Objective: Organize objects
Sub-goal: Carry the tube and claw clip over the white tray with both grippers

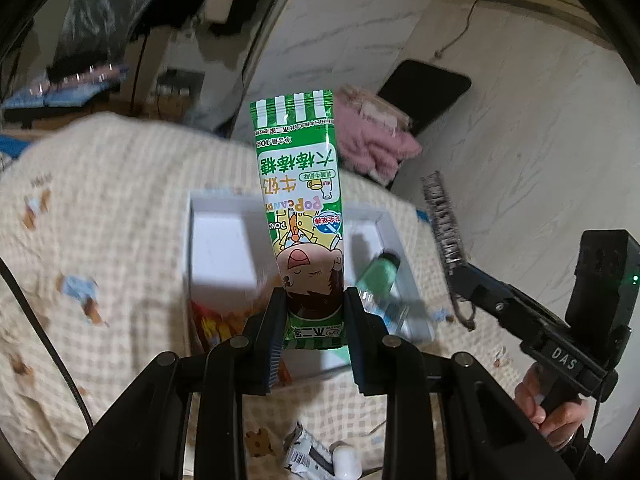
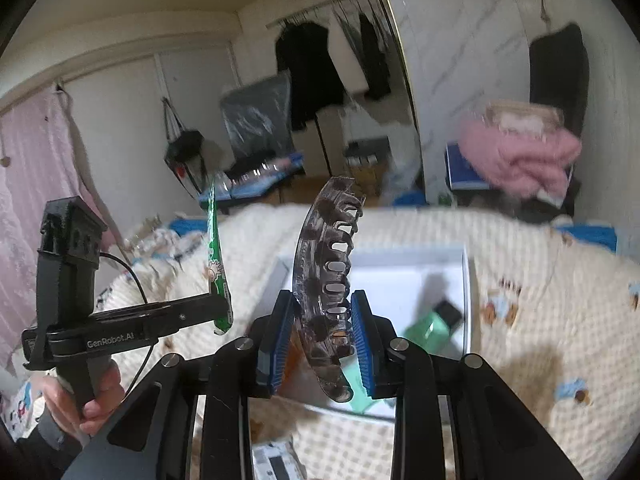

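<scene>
A person is holding a handheld gripper in each hand above a bed covered with a cream checked blanket (image 1: 100, 200). The left gripper (image 1: 314, 316) is clamping the lower end of a green candy packet (image 1: 298, 184), which is standing upright between its pads. The right gripper (image 2: 322, 332) is clamping a translucent smoky hair claw clip (image 2: 324, 264), also pointing upward. Both items are hanging in the air over a shallow white box (image 1: 224, 240) lying on the blanket.

The sorting appears partly done: a mint-green bottle with a dark cap (image 1: 380, 276) is already lying inside the box, along with an orange-and-red wrapper (image 1: 212, 320) (its exact position is blurred). The candy and the clip are not yet set down. A small black-and-white packet (image 1: 308, 452) is lying on the blanket nearer the cameras, outside the box, apparently waiting its turn.
</scene>
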Demonstrator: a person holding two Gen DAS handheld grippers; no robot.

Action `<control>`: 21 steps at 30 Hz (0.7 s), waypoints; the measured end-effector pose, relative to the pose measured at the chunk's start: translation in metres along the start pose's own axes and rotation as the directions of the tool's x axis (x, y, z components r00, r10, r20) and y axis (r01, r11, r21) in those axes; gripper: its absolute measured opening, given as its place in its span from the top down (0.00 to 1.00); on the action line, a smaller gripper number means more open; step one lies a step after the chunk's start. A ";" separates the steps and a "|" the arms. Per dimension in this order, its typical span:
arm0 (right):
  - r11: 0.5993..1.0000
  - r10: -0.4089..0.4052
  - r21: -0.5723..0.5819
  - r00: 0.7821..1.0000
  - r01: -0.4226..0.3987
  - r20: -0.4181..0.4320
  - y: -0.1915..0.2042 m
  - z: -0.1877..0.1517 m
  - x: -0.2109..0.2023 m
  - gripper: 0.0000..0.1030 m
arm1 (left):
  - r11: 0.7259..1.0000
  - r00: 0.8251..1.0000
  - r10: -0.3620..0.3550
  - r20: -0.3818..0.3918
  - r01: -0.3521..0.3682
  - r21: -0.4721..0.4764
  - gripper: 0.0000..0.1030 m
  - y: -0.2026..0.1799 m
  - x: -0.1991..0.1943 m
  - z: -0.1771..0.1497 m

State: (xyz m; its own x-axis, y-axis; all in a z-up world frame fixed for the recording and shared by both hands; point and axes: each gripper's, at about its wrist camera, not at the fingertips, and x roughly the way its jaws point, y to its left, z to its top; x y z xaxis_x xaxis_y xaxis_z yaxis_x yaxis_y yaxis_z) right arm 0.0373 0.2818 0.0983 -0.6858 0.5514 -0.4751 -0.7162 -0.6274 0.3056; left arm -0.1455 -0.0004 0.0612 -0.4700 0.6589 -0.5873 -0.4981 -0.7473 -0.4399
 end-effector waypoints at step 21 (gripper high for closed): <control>0.997 -0.080 0.009 0.984 0.082 -0.158 -0.024 -0.056 0.080 0.71 | 0.993 0.982 0.072 -0.175 -0.055 0.101 0.70 -0.004 0.091 -0.035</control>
State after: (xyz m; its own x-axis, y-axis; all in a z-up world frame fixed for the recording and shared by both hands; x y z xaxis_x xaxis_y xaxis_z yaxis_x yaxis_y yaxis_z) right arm 0.0067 0.3099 0.0068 -0.5971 0.5059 -0.6225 -0.7714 -0.5749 0.2727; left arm -0.1608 0.0595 -0.0146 -0.3698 0.5782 -0.7273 -0.5425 -0.7699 -0.3362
